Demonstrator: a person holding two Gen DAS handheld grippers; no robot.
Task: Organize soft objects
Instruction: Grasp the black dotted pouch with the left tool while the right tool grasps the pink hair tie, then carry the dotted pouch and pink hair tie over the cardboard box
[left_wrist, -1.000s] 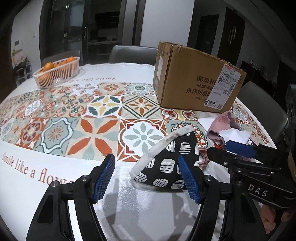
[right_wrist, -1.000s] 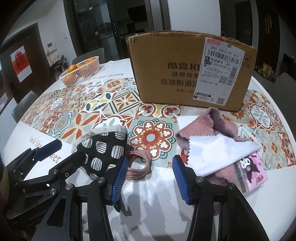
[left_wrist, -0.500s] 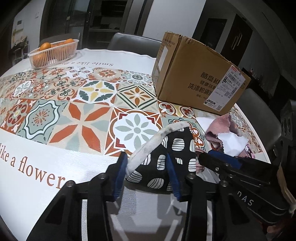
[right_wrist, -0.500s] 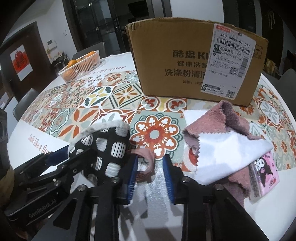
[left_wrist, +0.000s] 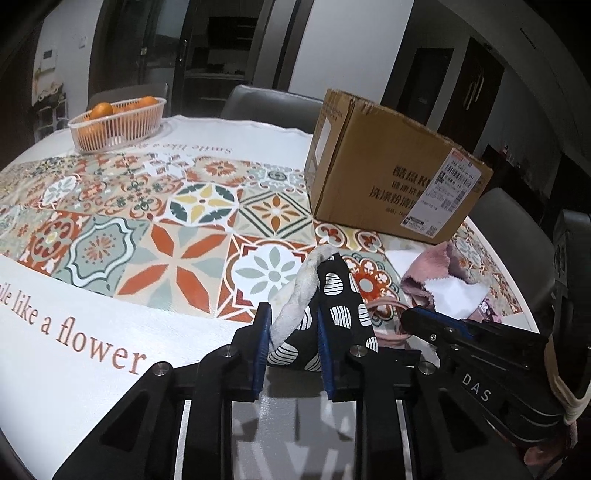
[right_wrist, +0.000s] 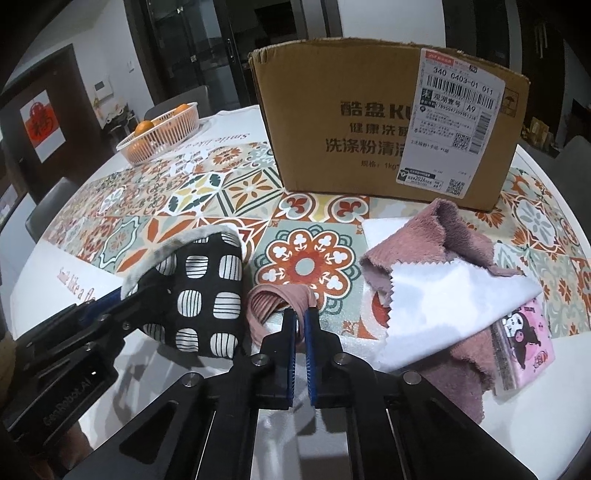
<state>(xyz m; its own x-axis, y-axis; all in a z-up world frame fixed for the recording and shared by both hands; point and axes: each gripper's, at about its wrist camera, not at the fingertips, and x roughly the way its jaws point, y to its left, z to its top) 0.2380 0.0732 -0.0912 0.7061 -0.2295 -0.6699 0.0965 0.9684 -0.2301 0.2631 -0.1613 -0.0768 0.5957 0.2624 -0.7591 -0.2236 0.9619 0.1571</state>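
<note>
**Both grippers are taking hold of soft pieces near the desk's front edge**

Near the front edge of the round desk (right_wrist: 554, 435), with its tile-patterned cloth, two soft things are being gripped at once. The left gripper (left_wrist: 291, 332) is closing its blue pads around the black fabric pouch with white striped blobs and a pale fleecy rim (left_wrist: 332, 295); the pouch is already bunching between them, its rim standing up toward twelve o'clock. The right gripper (right_wrist: 300, 325) is fully closed, pinching the dusty-pink ribbed knit band (right_wrist: 275, 301), which is lying just beside the pouch at its three o'clock in the right wrist view.

Both pieces are looking light, limp and unbreakable, so the judgement is that they will be sagging and folding rather than keeping shape when lifted. The pouch's thick rim seems the best hold, since the thin printed cloth may be slipping out. The knit band is stretchy; a pinch on one bunched fold, as now, should be carrying it, though the rest will be dangling.

Farther toward three o'clock, a plush mauve-pink towel (right_wrist: 458, 236) is lying crumpled under a white cloth with pinked edges (right_wrist: 443, 306), a pink cartoon-print packet (right_wrist: 524, 336) touching them. A brown cardboard box (right_wrist: 369, 122) is standing at twelve o'clock, probably the destination.
</note>
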